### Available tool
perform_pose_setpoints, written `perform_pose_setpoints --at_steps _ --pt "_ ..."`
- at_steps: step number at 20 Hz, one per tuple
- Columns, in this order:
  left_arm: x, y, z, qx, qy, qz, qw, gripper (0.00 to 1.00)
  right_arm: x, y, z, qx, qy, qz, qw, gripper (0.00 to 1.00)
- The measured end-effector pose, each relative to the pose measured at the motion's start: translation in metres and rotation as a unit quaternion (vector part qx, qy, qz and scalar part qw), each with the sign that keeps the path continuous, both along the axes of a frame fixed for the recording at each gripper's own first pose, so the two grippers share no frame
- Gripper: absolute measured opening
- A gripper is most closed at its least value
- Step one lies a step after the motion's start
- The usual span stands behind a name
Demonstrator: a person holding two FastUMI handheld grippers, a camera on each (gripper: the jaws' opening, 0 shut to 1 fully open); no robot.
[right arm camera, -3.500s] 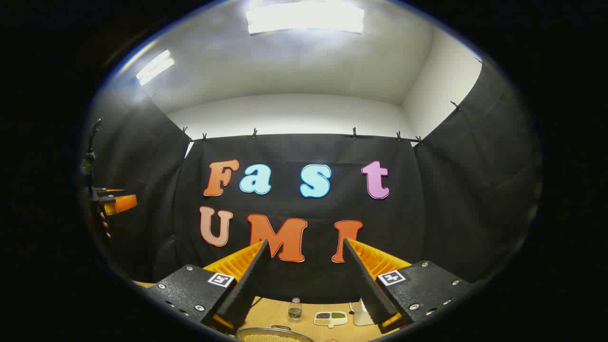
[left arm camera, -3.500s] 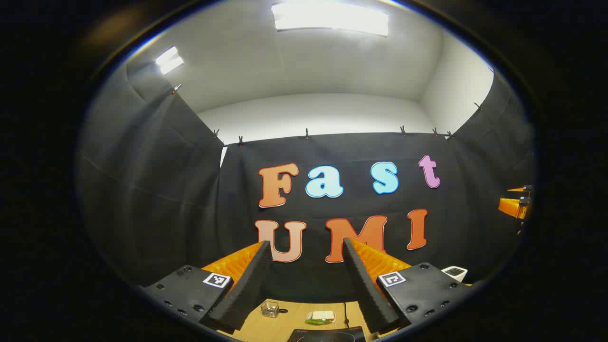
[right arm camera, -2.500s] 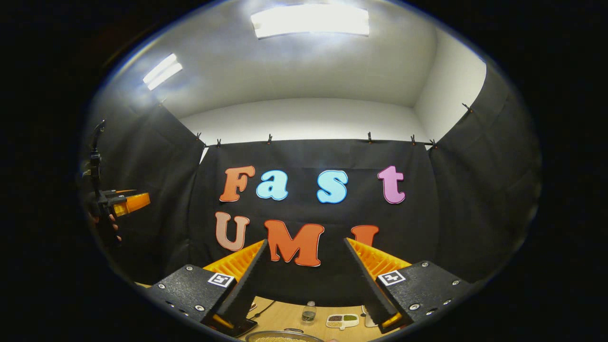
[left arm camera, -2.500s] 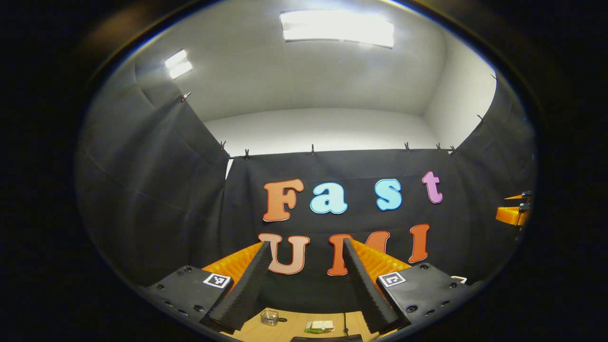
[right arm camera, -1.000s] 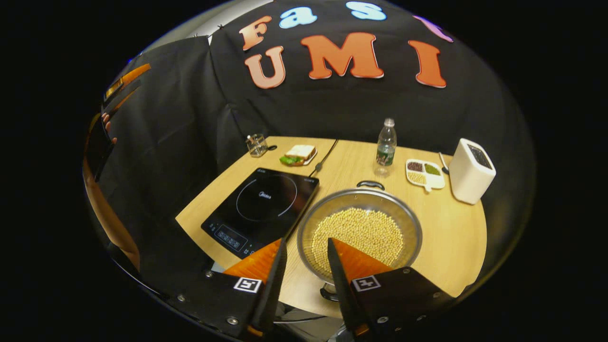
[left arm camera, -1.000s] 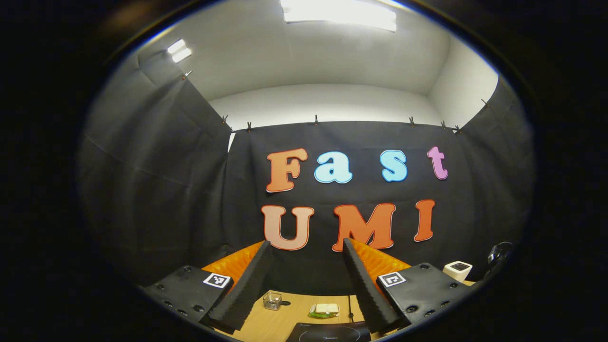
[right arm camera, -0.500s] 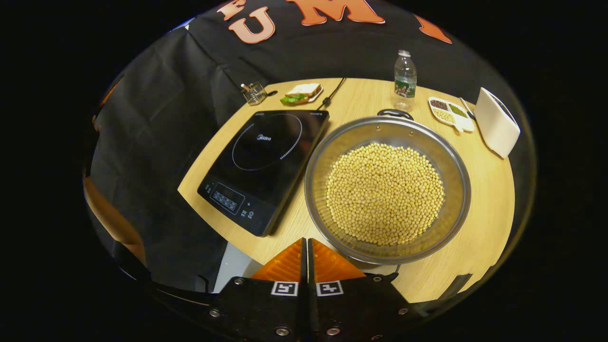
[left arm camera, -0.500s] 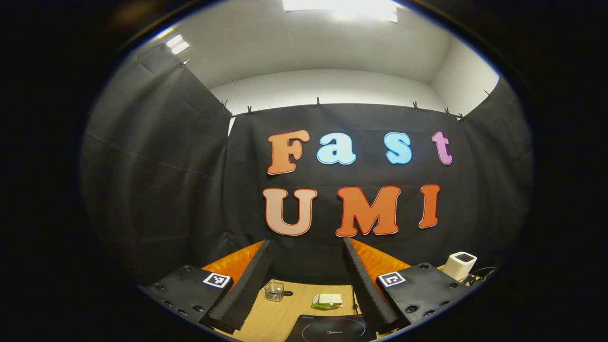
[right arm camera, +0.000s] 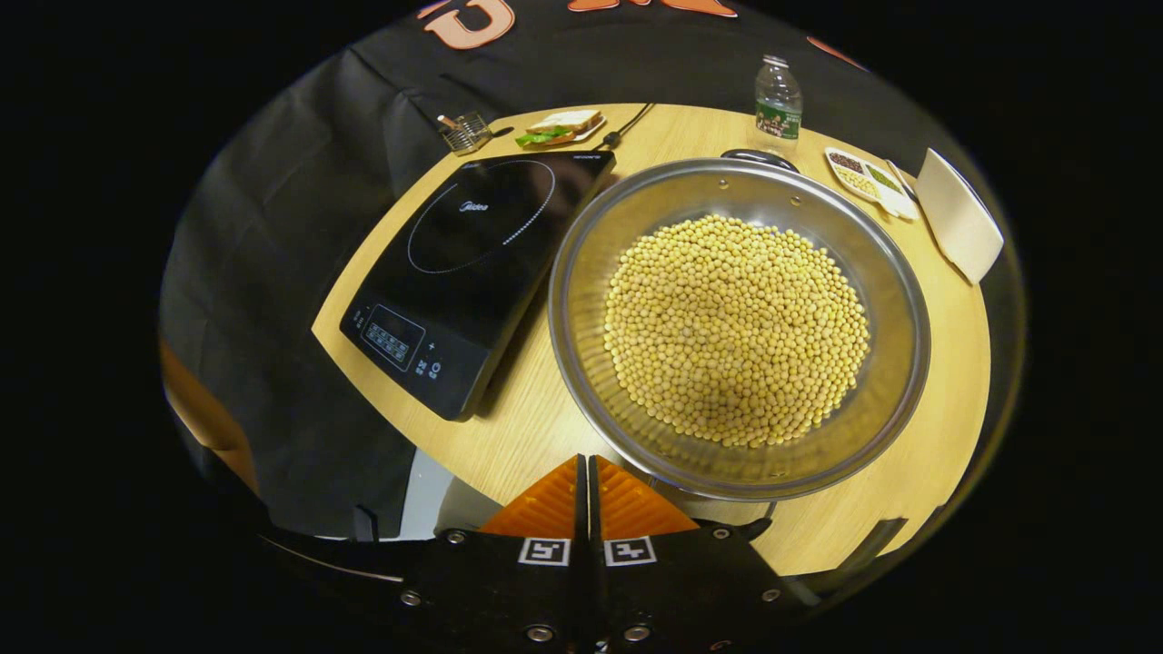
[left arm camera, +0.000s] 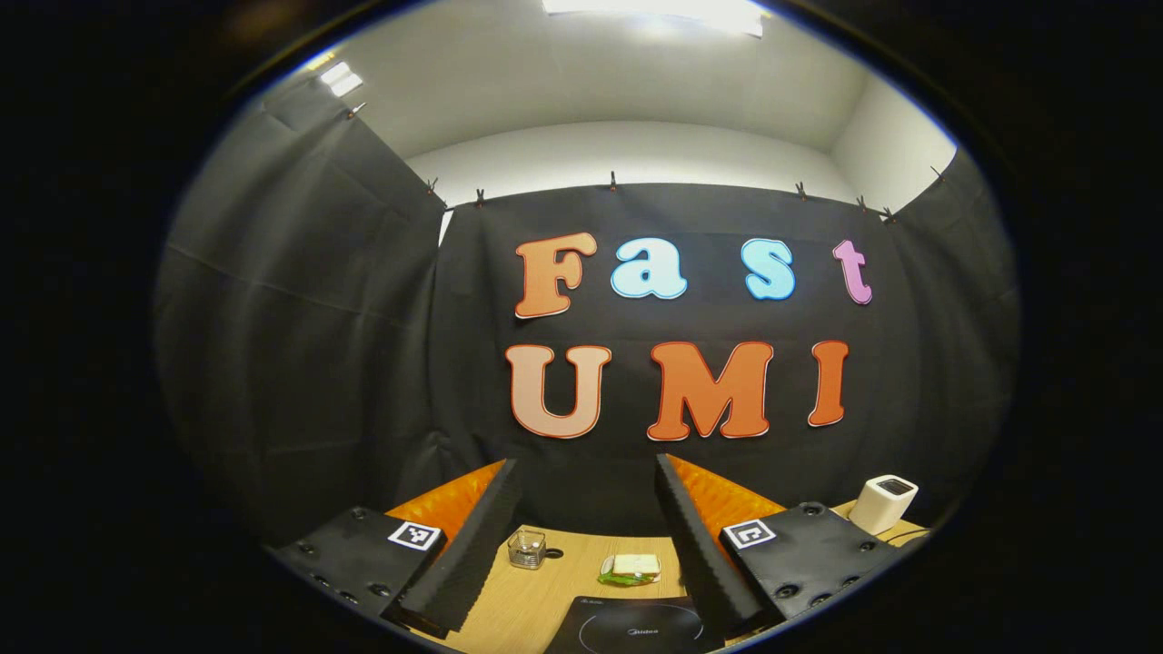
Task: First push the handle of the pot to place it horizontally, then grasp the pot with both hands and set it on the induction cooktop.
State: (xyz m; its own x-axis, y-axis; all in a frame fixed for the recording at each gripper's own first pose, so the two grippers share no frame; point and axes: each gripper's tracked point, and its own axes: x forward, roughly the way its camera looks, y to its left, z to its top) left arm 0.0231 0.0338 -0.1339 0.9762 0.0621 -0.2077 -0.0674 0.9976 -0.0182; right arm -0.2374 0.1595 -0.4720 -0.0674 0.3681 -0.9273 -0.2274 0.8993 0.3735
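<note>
A wide steel pot (right arm camera: pixel 581 272) heaped with yellow soybeans (right arm camera: pixel 736 327) sits on the round wooden table (right arm camera: pixel 518 427), right of the black induction cooktop (right arm camera: pixel 454 263). One black pot handle (right arm camera: pixel 759 156) points to the far side; the near handle (right arm camera: pixel 747 525) peeks out just right of my right gripper (right arm camera: pixel 586 461). That gripper is shut with nothing in it, hovering at the pot's near rim. My left gripper (left arm camera: pixel 586 472) stands open and empty, high up, facing the booth wall, with the cooktop (left arm camera: pixel 636 627) below it.
Along the table's far edge stand a glass jar (right arm camera: pixel 465 132), a sandwich on a plate (right arm camera: pixel 559 127), a water bottle (right arm camera: pixel 778 100), a divided dish of beans (right arm camera: pixel 863 173) and a white box (right arm camera: pixel 959 227). A cable runs from the cooktop. A person's arm (right arm camera: pixel 195 409) is at left.
My right gripper tipped down from the wall to the table, shut its fingers and moved closer to the pot's near rim. The left gripper only tilted slightly downward.
</note>
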Motion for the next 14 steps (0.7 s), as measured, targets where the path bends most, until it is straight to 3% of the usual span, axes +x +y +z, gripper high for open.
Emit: perform_pose_setpoints --at_steps 6,14 --pt "0.003 -0.008 -0.005 0.004 0.012 -0.003 1.000 0.97 -0.004 -0.003 -0.002 0.015 0.015 -0.013 1.000 0.00" --pt "0.005 -0.029 0.014 0.011 -0.014 -0.016 1.000 0.97 0.001 -0.047 -0.009 -0.001 0.018 -0.050 0.999 0.00"
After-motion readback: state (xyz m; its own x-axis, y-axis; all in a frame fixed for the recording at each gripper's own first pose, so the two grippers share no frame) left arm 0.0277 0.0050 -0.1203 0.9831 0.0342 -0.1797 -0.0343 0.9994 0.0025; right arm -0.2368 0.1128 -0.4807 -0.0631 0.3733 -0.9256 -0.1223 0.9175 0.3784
